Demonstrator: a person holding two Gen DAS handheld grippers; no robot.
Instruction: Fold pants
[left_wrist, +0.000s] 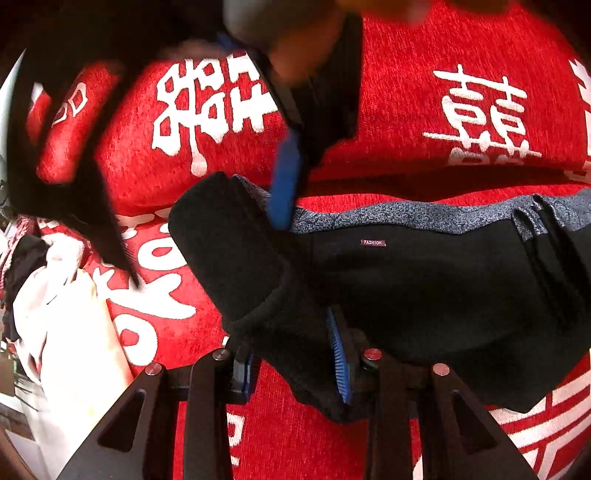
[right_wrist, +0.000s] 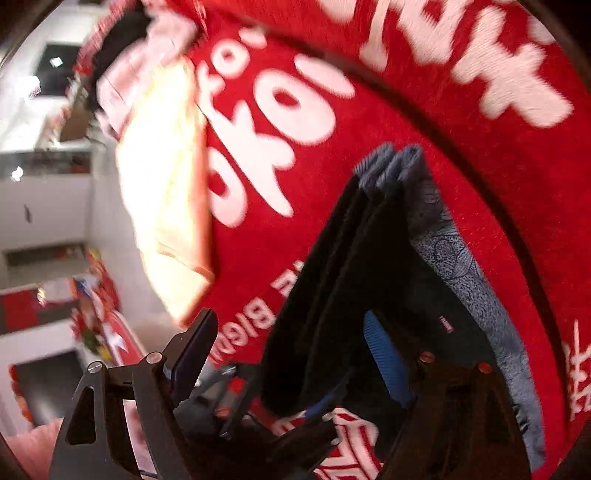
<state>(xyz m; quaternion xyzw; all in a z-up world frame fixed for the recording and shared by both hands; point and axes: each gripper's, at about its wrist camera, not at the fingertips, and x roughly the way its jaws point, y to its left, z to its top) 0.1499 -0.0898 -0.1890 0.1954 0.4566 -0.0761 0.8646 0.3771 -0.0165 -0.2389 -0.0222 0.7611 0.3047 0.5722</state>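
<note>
The black pants (left_wrist: 424, 291) with a blue-grey patterned lining and a small "FASHION" label lie folded on the red cloth (left_wrist: 406, 110). My left gripper (left_wrist: 295, 369) has black fabric between its blue-padded fingers, jaws partly apart. My right gripper shows in the left wrist view as a blue finger (left_wrist: 284, 181) reaching down onto the waistband edge. In the right wrist view, my right gripper (right_wrist: 291, 354) is wide open with the folded pants (right_wrist: 369, 280) between its fingers; its right blue pad (right_wrist: 388, 362) touches the fabric.
The red cloth (right_wrist: 461, 155) has white characters and lettering. A pile of pale yellow and white garments (left_wrist: 62, 325) lies to the left, also in the right wrist view (right_wrist: 166, 206). White walls and shelves (right_wrist: 40, 184) lie beyond.
</note>
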